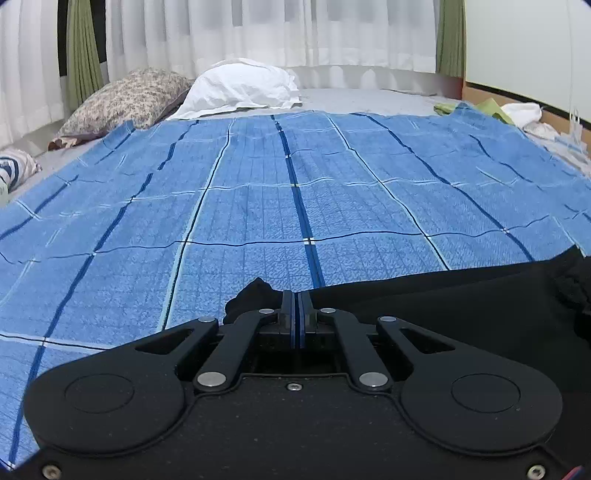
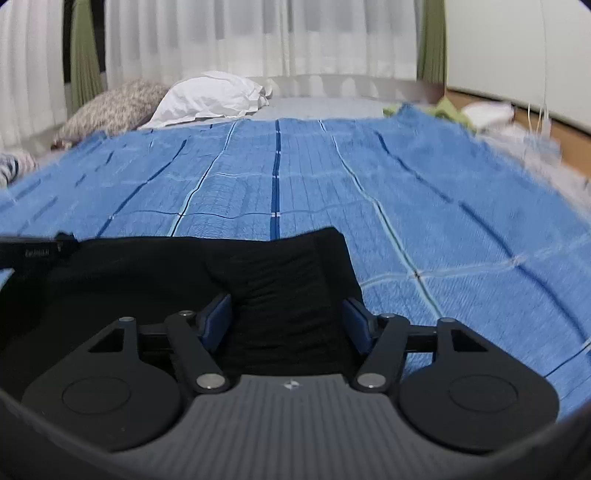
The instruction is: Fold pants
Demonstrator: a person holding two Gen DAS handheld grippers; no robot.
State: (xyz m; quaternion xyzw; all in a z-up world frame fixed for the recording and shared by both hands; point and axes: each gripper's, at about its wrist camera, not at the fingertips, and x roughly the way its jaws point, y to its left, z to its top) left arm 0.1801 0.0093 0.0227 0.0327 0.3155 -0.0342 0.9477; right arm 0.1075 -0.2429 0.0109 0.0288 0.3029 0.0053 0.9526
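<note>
**K:** Left wrist view: left gripper (image 1: 297, 295) had its blue pads pressed flat together, a bunched bit of the black pants (image 1: 443, 291) poking out right at the tips. Looked clamped on the cloth.

**M:** Where was the rest of the garment?

**K:** It ran off to the right of the fingers, low on the blue checked blanket (image 1: 258, 206), reaching the frame's right edge.

**M:** Right side?

**K:** Right gripper (image 2: 288, 314) was spread wide, pads (image 2: 218, 317) well apart. The pants (image 2: 280, 273) lay between and under the fingers, a folded edge ending just ahead of them. No pad was closed on the cloth.

**M:** Anything else readable?

**K:** A dark strip with small pale lettering sat at the far left of the right wrist view, by the pants' edge; text too small to read. That view was motion-blurred toward the right.

**M:** Background?

**K:** White pillow (image 1: 240, 86) and patterned pillow (image 1: 125, 99) at the blanket's far end, white curtains (image 1: 258, 29) behind them. Green cloth (image 1: 491, 109) and a white bundle sat at the far right corner.
</note>
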